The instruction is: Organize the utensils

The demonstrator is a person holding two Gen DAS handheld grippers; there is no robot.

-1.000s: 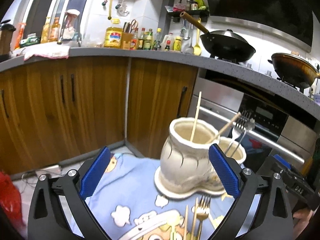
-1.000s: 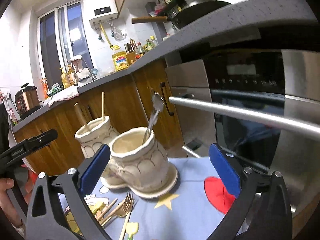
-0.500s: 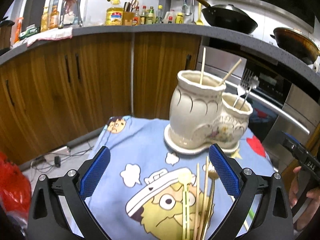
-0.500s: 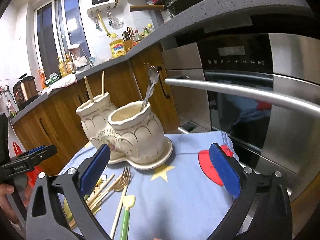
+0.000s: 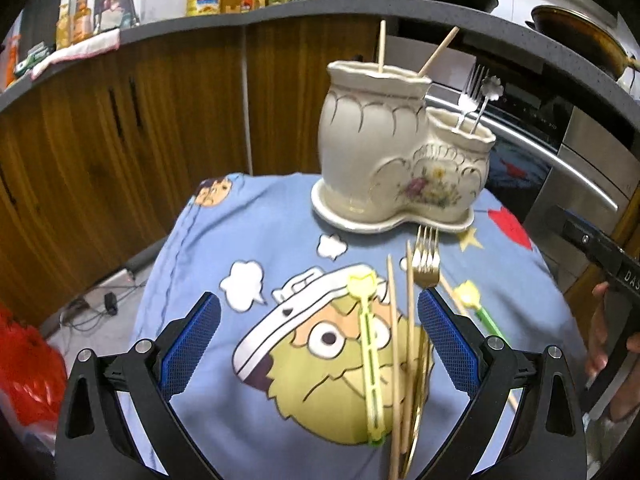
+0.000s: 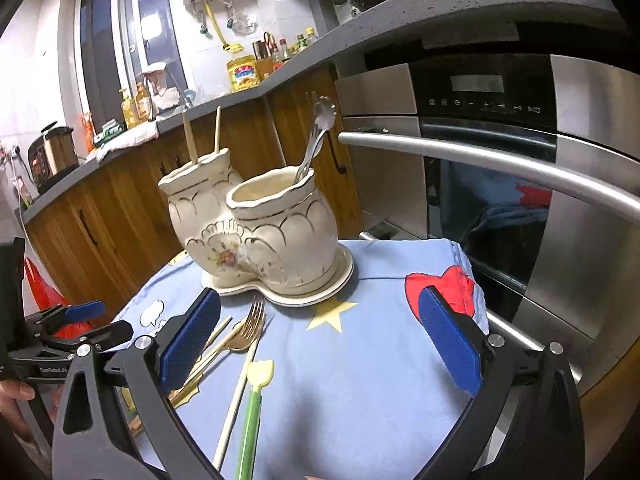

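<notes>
Left gripper (image 5: 318,344) had backed off from the holder (image 5: 400,152) over the last second. A second earlier the holder sat between its pads; now it stood at the far side of the cloth (image 5: 224,248), well apart, and the loose utensils lay under and between the jaws. Jaws wide open, nothing held.

Right gripper (image 6: 318,338) had pulled back likewise, with more of the cloth in its view than before. Jaws wide open, empty, hanging over bare cloth near the red patch.

Holder in the same spot on the cloth, in front of the oven (image 6: 500,128). Tall pot held two chopsticks (image 5: 382,46); low pot held a silver fork (image 5: 470,92) and a flower-headed spoon (image 5: 491,90).

Loose on the cloth, just in front of the holder's base: gold fork (image 5: 426,256), a pair of chopsticks (image 5: 394,320) beside it, yellow-green pick (image 5: 368,332), and a second green-handled pick (image 5: 476,304) further right. They lay bundled and overlapping; exact count unclear.

Judgement: a drop-off was finished and both hands had retreated to start the next pick. Left gripper was the better placed, already straddling the bundle. Several pieces remained, so the task was partway. Risk: closing on the overlapped bundle could lift more than one piece.
</notes>
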